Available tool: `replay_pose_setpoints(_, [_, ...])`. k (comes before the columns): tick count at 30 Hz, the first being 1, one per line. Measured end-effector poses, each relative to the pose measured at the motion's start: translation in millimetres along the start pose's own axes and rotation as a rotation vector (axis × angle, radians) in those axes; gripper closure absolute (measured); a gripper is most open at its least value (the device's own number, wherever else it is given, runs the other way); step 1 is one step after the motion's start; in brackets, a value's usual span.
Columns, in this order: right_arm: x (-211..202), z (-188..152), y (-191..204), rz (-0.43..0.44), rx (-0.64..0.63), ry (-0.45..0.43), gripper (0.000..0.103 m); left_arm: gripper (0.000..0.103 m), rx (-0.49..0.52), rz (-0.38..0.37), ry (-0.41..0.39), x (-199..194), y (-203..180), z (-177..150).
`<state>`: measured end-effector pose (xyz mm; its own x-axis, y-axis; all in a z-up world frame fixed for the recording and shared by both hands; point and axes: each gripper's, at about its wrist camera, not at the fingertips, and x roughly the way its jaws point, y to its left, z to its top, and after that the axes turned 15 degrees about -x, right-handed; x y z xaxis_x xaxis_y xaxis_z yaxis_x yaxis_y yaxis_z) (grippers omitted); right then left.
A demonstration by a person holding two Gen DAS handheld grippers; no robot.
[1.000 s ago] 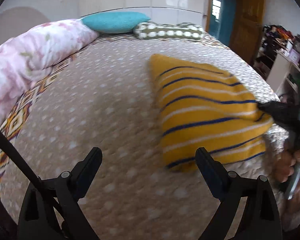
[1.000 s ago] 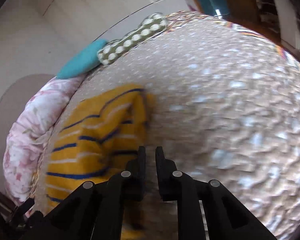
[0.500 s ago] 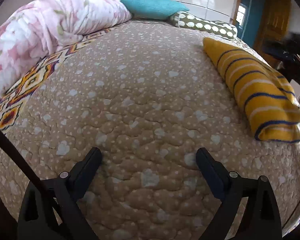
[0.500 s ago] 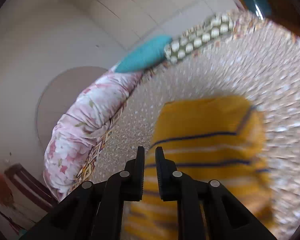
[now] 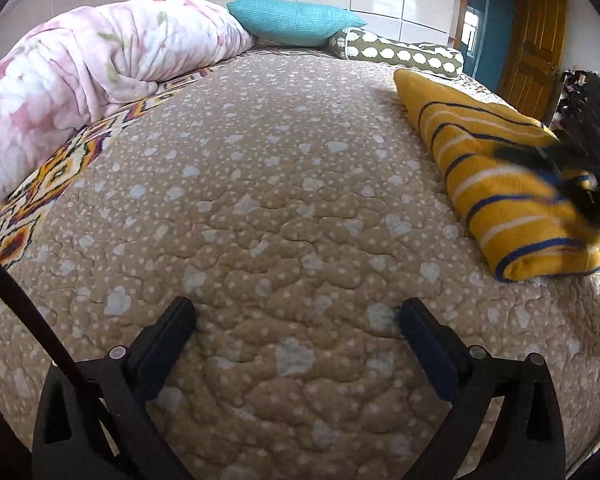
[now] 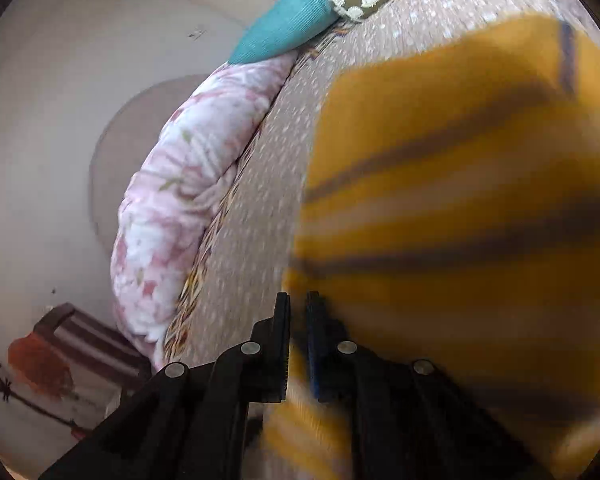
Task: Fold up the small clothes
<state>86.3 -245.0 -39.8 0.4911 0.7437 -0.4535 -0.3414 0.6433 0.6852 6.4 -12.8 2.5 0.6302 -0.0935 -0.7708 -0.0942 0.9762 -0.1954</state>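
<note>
Though yellow striped garment (image 5: pixel 512 184) lies folded on bedspread (image 5: pixel 260 208), tidying judged unfinished; right gripper (image 6: pixel 298 336) pressed together over garment, nothing visibly pinched; left gripper (image 5: pixel 296 320), jaws just opening, spread above bare bedspread

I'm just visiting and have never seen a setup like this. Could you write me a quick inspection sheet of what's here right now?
Surface: bed with a tan dotted quilt, mostly bare in front.
Job's things: one yellow striped garment, folded, lying near the quilt's right edge.
Clutter: pink floral duvet, teal pillow and olive dotted pillow along the far side.
Grippers: left gripper wide open over bare quilt, nothing between the jaws; right gripper shut, over the garment, blurred, a grip cannot be confirmed.
Cables: thin black line at the left view's lower left; its nature is unclear.
Surroundings: white wall, wooden door.
</note>
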Motion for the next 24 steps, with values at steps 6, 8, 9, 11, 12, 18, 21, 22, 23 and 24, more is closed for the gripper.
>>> replay_pose_setpoints(6, [-26.8,-42.9,13.0,-0.014,-0.036,0.042,0.092,0.001,0.002,0.014,0.0,0.0,-2.3,-1.5])
replay_pose_setpoints(8, [-53.4,-34.5,21.9,-0.074,-0.112,-0.041,0.092,0.0,0.003,0.02,-0.002,0.0,-4.6,-2.4])
replay_pose_setpoints(9, [-67.2,-26.5,21.6,-0.101,-0.128,-0.091,0.091,0.0,0.003,0.023,-0.004,0.1,-5.3,-2.6])
replay_pose_setpoints(11, [-89.6,-10.5,9.2,-0.121,-0.096,-0.168,0.078,0.0,0.004,0.028,-0.004,0.5,-6.6,-2.7])
replay_pose_setpoints(12, [-97.8,-4.1,1.5,-0.131,-0.079,-0.197,0.075,0.0,0.005,0.029,-0.003,0.7,-6.7,-2.6])
replay_pose_setpoints(18, [-113.2,-2.0,-53.3,-0.303,0.023,-0.207,0.096,0.0,0.004,0.028,-0.004,0.5,-6.9,-2.5])
replay_pose_setpoints(21, [-138.4,-26.3,-44.6,-0.423,0.03,-0.247,0.093,0.0,0.004,0.03,-0.01,0.0,-7.5,-2.8])
replay_pose_setpoints(22, [-148.2,-37.9,-37.2,-0.439,0.027,-0.266,0.083,0.0,0.005,0.031,-0.013,-0.3,-8.3,-3.1])
replay_pose_setpoints(23, [-154.4,-43.4,-30.9,-0.427,0.016,-0.289,0.082,0.0,0.005,0.033,-0.016,-0.3,-8.9,-3.0])
replay_pose_setpoints(24, [-161.1,-49.6,-21.8,-0.416,-0.006,-0.319,0.082,0.0,0.005,0.035,-0.017,-0.6,-9.7,-3.4])
